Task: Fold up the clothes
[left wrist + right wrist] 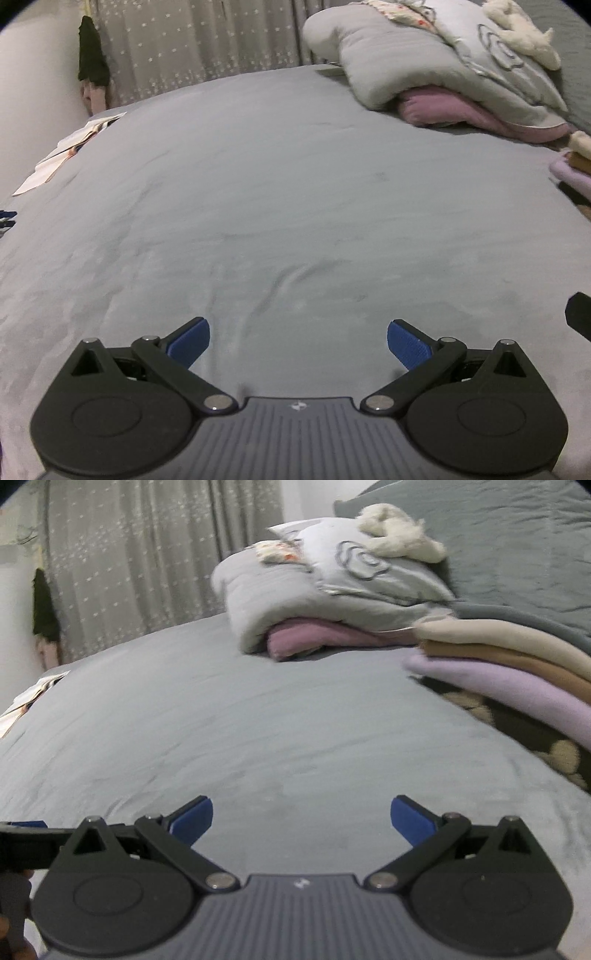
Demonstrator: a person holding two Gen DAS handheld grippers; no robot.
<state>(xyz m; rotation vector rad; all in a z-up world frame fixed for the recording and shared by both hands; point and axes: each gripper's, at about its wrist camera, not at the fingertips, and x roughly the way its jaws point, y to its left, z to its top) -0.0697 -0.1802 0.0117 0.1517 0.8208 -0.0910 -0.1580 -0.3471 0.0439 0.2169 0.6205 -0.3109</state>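
Observation:
Both grippers hover over a grey bed sheet (295,206) with nothing between their blue pads. My left gripper (298,341) is open, and so is my right gripper (301,819). A stack of folded clothes (517,664), beige on tan on lilac, lies at the right of the right wrist view, ahead and to the right of my right gripper. Its edge shows in the left wrist view as folded clothes (569,166) at the far right. A black part of the other gripper (578,314) pokes in at the right edge.
A folded grey quilt (325,594) over a pink blanket (306,637) sits at the back, with a white plush toy (399,531) on top. Papers (70,147) lie at the bed's left edge. A grey curtain (192,44) hangs behind.

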